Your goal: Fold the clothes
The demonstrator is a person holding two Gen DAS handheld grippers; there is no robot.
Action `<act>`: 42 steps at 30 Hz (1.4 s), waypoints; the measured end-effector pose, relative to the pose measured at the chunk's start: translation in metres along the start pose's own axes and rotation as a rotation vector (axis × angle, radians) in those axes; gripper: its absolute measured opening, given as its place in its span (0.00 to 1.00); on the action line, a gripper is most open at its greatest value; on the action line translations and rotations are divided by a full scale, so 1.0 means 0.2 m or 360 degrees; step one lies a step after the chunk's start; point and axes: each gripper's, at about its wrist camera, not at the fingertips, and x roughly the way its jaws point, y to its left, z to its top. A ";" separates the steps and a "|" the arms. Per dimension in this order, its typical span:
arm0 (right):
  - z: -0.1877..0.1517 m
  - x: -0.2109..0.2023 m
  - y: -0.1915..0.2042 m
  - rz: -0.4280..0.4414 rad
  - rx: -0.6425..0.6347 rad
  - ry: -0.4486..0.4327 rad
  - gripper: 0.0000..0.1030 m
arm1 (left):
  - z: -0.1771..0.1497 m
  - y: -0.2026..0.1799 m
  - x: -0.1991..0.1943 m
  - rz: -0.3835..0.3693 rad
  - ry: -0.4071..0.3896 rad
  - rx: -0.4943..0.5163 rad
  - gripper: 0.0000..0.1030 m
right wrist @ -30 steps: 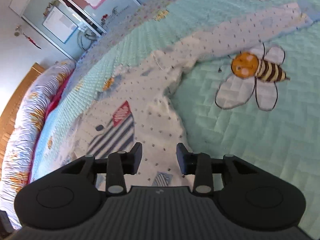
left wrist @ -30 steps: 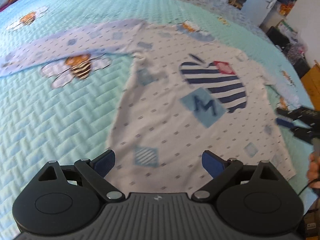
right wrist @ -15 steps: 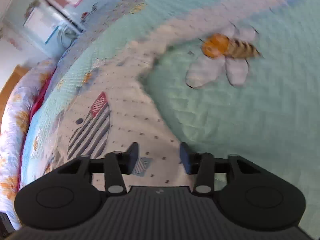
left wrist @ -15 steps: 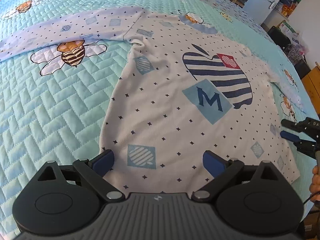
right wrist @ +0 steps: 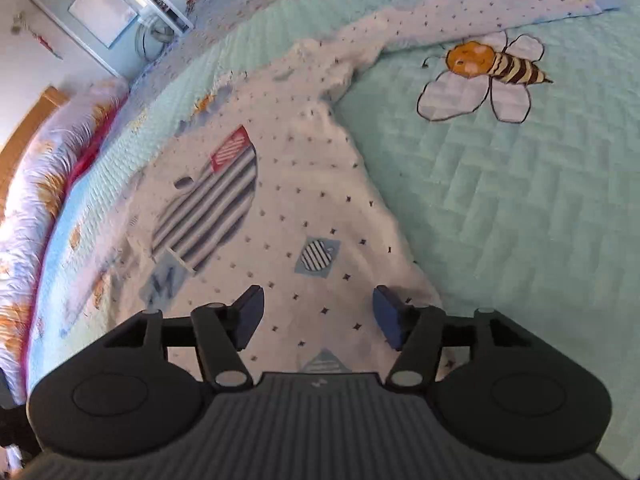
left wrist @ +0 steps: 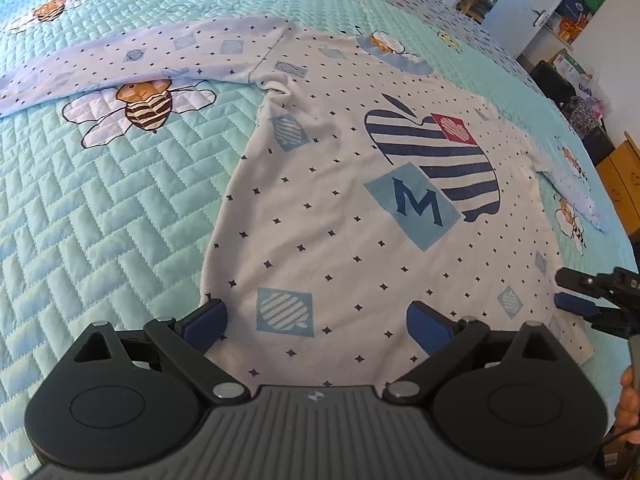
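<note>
A white long-sleeved shirt with small dark dots, a striped apple and an "M" patch lies flat, front up, on the bed. One sleeve stretches far left. My left gripper hovers open and wide over the shirt's near hem, nothing between its fingers. My right gripper stands over the shirt near its hem corner; its jaws are opening and only flat cloth lies under them. In the left wrist view the right gripper shows at the shirt's right edge.
A teal quilted bedspread with bee pictures covers the bed. Pillows line the headboard side. A door and stacked boxes stand beyond the bed. A person's hand shows at the right edge.
The right gripper's jaws have spread wider and it has shifted across onto the shirt near the hem. The left gripper has stayed open over the hem, almost in place.
</note>
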 end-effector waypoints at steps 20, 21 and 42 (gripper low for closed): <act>-0.09 0.03 0.74 -0.0214 -0.1028 -0.0167 0.65 | 0.17 0.60 -0.23 0.0453 -0.0562 -0.0759 0.90; -0.08 0.04 0.87 -0.0173 -0.1150 -0.0202 0.65 | 0.16 0.65 -0.26 0.0511 -0.0596 -0.0797 0.90; -0.81 1.02 2.50 0.0518 -0.2692 -0.0131 0.65 | -0.03 1.34 -0.55 0.1218 -0.0846 -0.1370 0.90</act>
